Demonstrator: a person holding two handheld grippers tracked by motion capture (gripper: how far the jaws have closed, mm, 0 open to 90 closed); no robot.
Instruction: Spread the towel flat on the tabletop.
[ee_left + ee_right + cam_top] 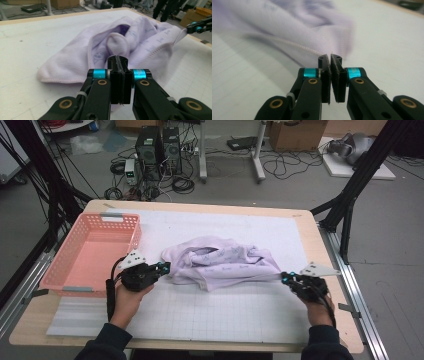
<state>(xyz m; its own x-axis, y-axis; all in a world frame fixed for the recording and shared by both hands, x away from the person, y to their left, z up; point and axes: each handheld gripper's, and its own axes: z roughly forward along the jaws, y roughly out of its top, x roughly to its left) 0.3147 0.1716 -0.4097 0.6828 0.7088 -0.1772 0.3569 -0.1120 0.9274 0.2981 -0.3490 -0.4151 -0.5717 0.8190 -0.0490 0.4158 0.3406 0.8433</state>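
Lilac cloth (pixel 220 262) lies crumpled in the middle of the white mat (pixel 200 315) on the table (pixel 327 270). A pink basket (pixel 90 252) sits at the left, just beside it, with nothing inside that I can see.

The left gripper (pixel 162 267) is at the cloth's left edge. In the left gripper view its jaws are pressed tight together, right at the cloth, but I cannot tell if any cloth is caught between them. The right gripper (pixel 285 278) is at the cloth's right end. In the right gripper view its jaws pinch a thin bit of the cloth's hem (pixel 294 46).

It looks like the start of pulling the cloth flat, with one gripper at each end. Next, I think the two hands need to move apart, slowly and evenly, so the cloth opens up without slipping out.
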